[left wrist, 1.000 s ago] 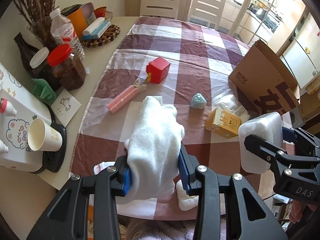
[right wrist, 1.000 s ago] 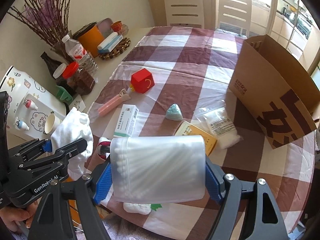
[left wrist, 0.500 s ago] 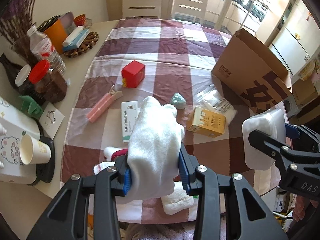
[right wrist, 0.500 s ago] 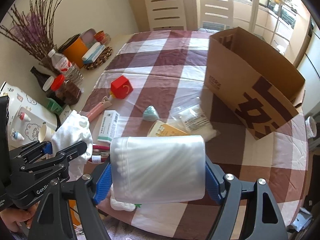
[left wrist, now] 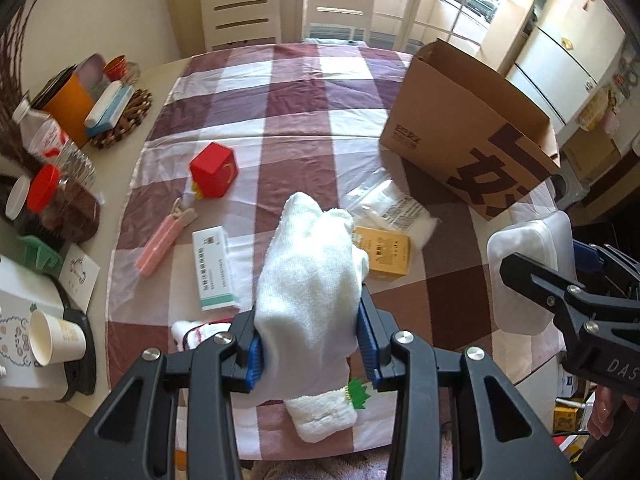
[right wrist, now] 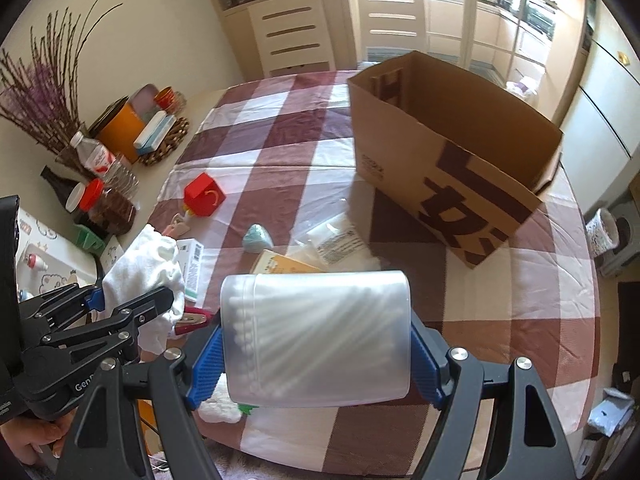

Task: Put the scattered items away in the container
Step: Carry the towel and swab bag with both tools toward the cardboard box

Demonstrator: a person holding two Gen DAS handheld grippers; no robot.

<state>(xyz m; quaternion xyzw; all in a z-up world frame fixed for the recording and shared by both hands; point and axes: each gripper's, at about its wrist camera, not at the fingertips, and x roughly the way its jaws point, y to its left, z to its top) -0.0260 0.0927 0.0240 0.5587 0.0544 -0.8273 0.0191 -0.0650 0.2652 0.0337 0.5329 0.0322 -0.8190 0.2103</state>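
My left gripper (left wrist: 310,340) is shut on a white towel (left wrist: 308,272), held above the table's near edge. My right gripper (right wrist: 316,356) is shut on a translucent box of cotton swabs (right wrist: 316,336), also held above the near edge. The open cardboard box (right wrist: 452,152) stands at the far right of the checked tablecloth. On the cloth lie a red cube box (left wrist: 214,170), a pink tool (left wrist: 160,246), a white medicine box (left wrist: 212,268), a yellow carton (left wrist: 386,252), a clear bag (left wrist: 396,208) and a teal lump (right wrist: 257,237).
Bottles, jars and an orange container (left wrist: 68,100) crowd the table's left side, with a paper cup (left wrist: 52,338) on a white appliance. A white plush piece (left wrist: 322,414) lies at the near edge. Two chairs (left wrist: 240,8) stand beyond the table.
Both grippers have risen and pulled back with their loads. The cardboard box now shows more from above and its open top is visible.
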